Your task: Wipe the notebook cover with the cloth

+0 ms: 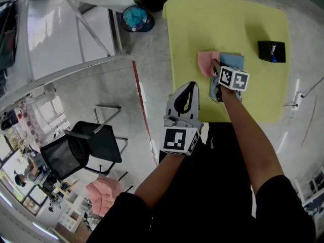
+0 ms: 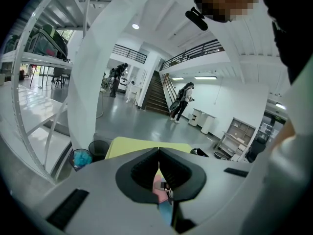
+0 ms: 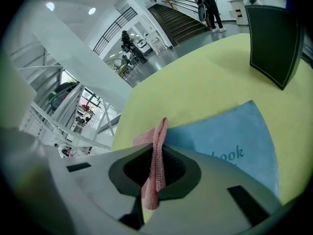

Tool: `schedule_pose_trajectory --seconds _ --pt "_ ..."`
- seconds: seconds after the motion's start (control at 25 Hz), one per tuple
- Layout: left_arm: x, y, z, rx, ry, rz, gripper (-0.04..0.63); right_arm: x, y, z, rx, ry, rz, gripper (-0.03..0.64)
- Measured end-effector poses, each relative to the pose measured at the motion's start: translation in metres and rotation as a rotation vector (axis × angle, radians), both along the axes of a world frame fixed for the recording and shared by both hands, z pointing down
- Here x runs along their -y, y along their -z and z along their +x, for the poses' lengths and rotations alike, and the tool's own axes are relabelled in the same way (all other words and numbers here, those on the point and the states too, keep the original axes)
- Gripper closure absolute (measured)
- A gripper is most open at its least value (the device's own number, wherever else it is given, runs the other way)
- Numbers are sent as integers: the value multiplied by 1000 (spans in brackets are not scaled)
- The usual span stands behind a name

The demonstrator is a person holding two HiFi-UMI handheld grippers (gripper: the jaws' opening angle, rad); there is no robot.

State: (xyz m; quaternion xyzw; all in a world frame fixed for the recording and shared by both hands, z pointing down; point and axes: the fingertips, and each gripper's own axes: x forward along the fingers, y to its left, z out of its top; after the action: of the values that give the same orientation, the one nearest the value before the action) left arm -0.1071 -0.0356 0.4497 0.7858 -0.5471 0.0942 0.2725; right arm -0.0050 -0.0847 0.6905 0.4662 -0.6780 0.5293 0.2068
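Observation:
A blue notebook (image 1: 234, 61) lies on the yellow table (image 1: 202, 19); its cover (image 3: 234, 138) shows part of a printed word. My right gripper (image 1: 216, 68) is shut on a pink cloth (image 1: 207, 63) at the notebook's left edge. In the right gripper view the cloth (image 3: 155, 168) hangs pinched upright between the jaws of the right gripper (image 3: 158, 148). My left gripper (image 1: 192, 86) hovers beside the table's left near corner, away from the notebook. In the left gripper view the left gripper (image 2: 159, 155) has its jaws touching, with nothing held.
A black leather holder (image 1: 271, 51) stands on the table to the notebook's right, also seen in the right gripper view (image 3: 271, 40). Two bins (image 1: 136, 18) sit on the floor past the table's far left corner. A black chair (image 1: 81, 151) and white frames (image 1: 71, 34) are at left.

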Motion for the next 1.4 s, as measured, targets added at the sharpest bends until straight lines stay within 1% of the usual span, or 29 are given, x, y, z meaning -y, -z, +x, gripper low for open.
schedule_pose_trajectory --seconds 0.16,0.28,0.52,0.68,0.8,0.96,1.16,1.4 --pt "-3 -1 6 -8 5 -12 580 -1 0 5 3 18 3 580" --pt "-5 -1 14 -4 -16 -13 580 -1 -1 5 5 33 4 580" --pt "-4 -1 23 -12 -18 -22 580 0 0 13 8 -11 -5 580" --pt "-2 -2 27 -16 -5 -41 580 -5 -8 19 -3 2 -1 580" --pt "-1 -2 30 -10 -3 -38 580 -3 -2 23 -12 8 8 580" --pt "1 -2 32 -3 8 -33 580 -1 1 23 -1 9 8 580" --pt "-1 -5 34 -1 13 -50 580 -2 -1 27 14 -23 -4 580" --pt "1 0 48 -6 8 -44 580 -2 -1 35 10 -6 -5 580"
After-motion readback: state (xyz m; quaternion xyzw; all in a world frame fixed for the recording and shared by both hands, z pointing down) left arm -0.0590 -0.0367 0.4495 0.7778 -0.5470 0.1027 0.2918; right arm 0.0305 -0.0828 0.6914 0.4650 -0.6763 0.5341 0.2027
